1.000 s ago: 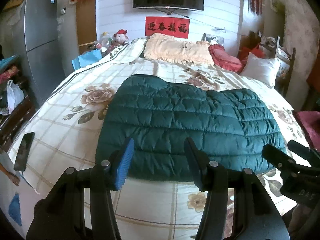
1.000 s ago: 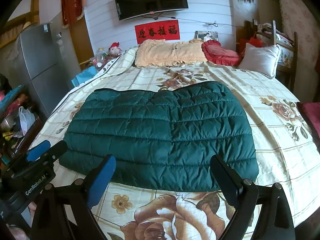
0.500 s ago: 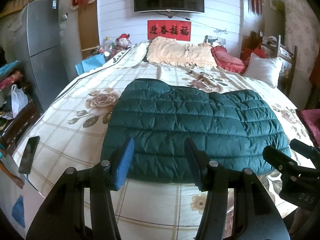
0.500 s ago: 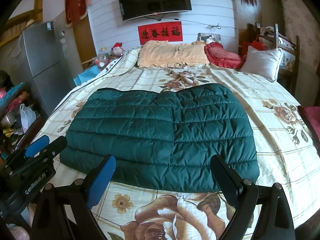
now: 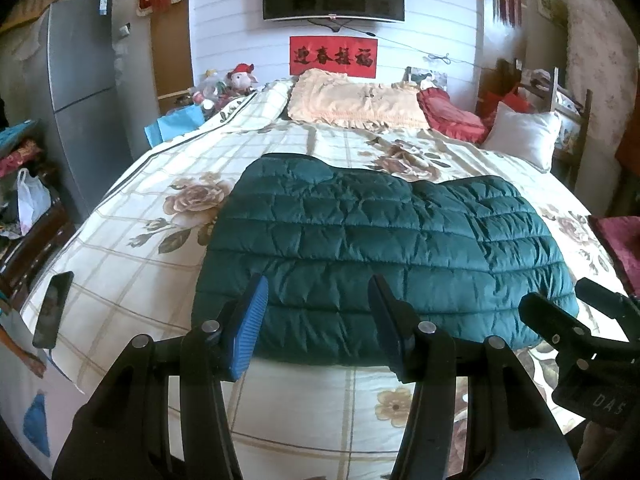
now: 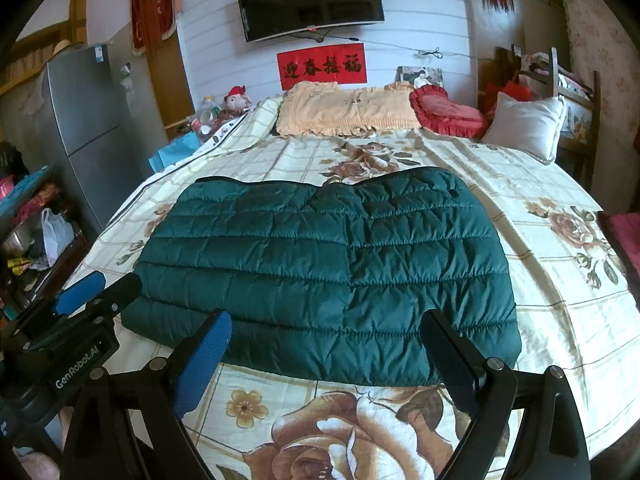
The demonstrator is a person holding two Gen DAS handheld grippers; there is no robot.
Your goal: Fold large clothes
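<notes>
Since a second ago: nothing on the bed has shifted; both grippers hover where they were, only a slight wobble in the framing.
Left wrist view: left gripper [image 5: 316, 320] held above the near edge of the bed [image 5: 120, 240], jaws part open with nothing between them; the pads sit in front of the jacket's hem, not touching it.
Jacket, left view: green quilted jacket [image 5: 380, 248] lies flat, already folded into a broad block, mid-bed toward the near edge, its hem just short of that edge; phone [image 5: 52, 308] near the left edge.
Right wrist view: right gripper [image 6: 324, 364] also empty, jaws spread wide, poised over the jacket's near hem.
Jacket, right view: same green block [image 6: 328, 264], smooth, well short of the pillows [image 6: 348, 114] at the head.
Step in hand: probably a pause between folds.
Next move: likely drop both grippers onto one edge of the jacket, pinch both layers, lift and carry it across evenly so the puffy fill doesn't spring open.
</notes>
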